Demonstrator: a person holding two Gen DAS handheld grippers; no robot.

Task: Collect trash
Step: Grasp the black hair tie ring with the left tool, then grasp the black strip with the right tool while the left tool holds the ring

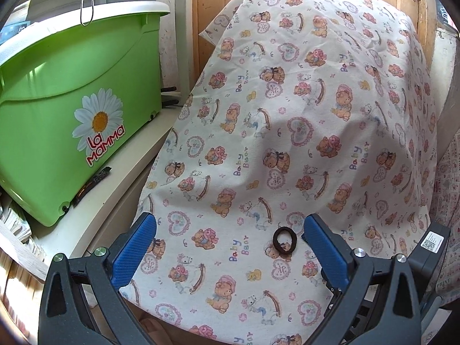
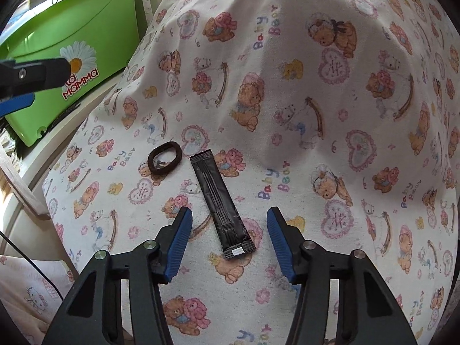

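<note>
A black stick-shaped wrapper (image 2: pixel 220 204) lies flat on the teddy-bear cloth (image 2: pixel 316 115), its near end between my right fingers. My right gripper (image 2: pixel 229 220) is open just above it, holding nothing. A dark brown hair tie (image 2: pixel 164 158) lies to the wrapper's far left. It also shows in the left wrist view (image 1: pixel 284 240), close to the right finger. My left gripper (image 1: pixel 230 227) is open and empty over the cloth (image 1: pixel 287 100). The wrapper is hidden in the left wrist view. The left gripper's side shows at the left edge of the right wrist view (image 2: pixel 31 79).
A green plastic bin (image 1: pixel 66 109) with a white lid and a daisy "La Mamma" label stands on a white shelf (image 1: pixel 95 218) left of the cloth; it also shows in the right wrist view (image 2: pixel 72 37). A wooden wall (image 1: pixel 207 8) rises behind.
</note>
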